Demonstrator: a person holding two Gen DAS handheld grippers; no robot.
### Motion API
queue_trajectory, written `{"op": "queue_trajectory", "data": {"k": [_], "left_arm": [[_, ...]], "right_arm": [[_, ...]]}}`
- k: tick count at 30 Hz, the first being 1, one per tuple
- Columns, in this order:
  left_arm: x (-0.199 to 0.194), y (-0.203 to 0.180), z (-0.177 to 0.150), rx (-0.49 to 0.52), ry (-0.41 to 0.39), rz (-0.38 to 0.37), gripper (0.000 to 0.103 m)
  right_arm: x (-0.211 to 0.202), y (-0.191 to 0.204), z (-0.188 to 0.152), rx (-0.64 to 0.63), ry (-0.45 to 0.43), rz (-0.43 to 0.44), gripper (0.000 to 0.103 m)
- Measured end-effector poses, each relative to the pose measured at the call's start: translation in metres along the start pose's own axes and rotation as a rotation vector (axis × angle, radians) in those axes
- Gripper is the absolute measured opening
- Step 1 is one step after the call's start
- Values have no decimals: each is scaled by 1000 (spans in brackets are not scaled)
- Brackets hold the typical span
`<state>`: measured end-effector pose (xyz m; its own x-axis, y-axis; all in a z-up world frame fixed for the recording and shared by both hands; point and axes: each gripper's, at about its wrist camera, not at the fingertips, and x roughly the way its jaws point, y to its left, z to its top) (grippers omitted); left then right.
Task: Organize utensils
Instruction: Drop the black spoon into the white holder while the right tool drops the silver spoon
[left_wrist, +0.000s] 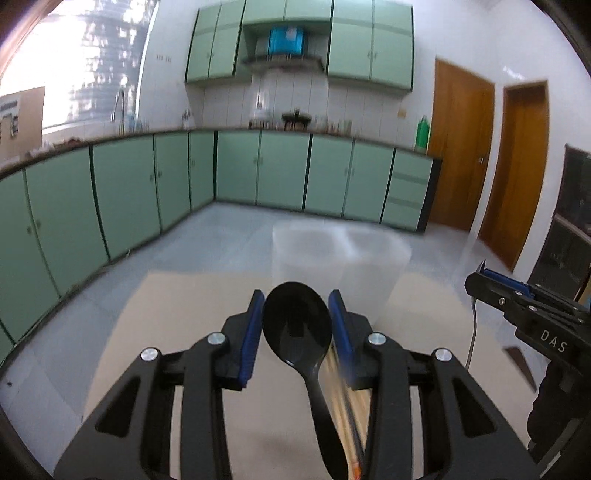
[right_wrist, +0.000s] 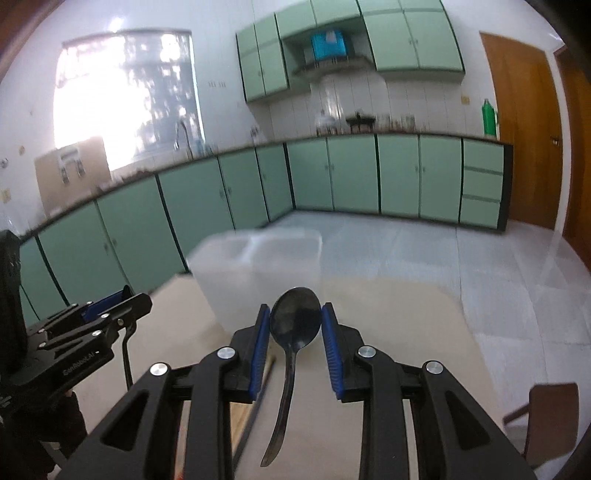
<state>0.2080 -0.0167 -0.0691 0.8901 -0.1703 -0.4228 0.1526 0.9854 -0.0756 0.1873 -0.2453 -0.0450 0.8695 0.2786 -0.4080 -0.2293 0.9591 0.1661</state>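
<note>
A black plastic spoon (left_wrist: 295, 325) is clamped by its bowl between the blue pads of the left gripper (left_wrist: 297, 317), raised above the beige table (left_wrist: 177, 332). The bowl is pointed forward, away from the camera, and the handle is run back and down toward the lower edge of the picture, so the long axis lies roughly along the gripper's own line, slightly slanted to the right. Beneath the handle, a bundle of chopsticks (left_wrist: 351, 413) is seen lying on the table, blurred. In the right wrist view a darker, glossy spoon (right_wrist: 295, 321) is gripped at the bowl by the right gripper (right_wrist: 295, 323), its pads closed against both sides. Its bowl is likewise aimed forward, and the slender handle is hung back and down with a slight curve to the left. A translucent divided container (right_wrist: 258, 266) is set on the table just ahead of both grippers, its compartments open upward; it is blurred. Green cabinets (left_wrist: 122, 192) are seen along the far walls.
</note>
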Motion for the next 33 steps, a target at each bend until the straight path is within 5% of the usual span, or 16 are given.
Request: {"op": "queue_trajectory", "data": {"k": [6, 14, 26, 33], "left_arm": [[1, -15, 55, 18, -135, -18, 34], [57, -36, 117, 51, -255, 0, 34], [127, -36, 105, 71, -171, 29, 35], [118, -25, 89, 80, -138, 31, 42]], "right_arm": [[-3, 1, 54, -11, -99, 36, 28], [45, -10, 116, 0, -188, -6, 28], [116, -6, 97, -19, -100, -52, 28], [120, -5, 79, -26, -33, -41, 34]]}}
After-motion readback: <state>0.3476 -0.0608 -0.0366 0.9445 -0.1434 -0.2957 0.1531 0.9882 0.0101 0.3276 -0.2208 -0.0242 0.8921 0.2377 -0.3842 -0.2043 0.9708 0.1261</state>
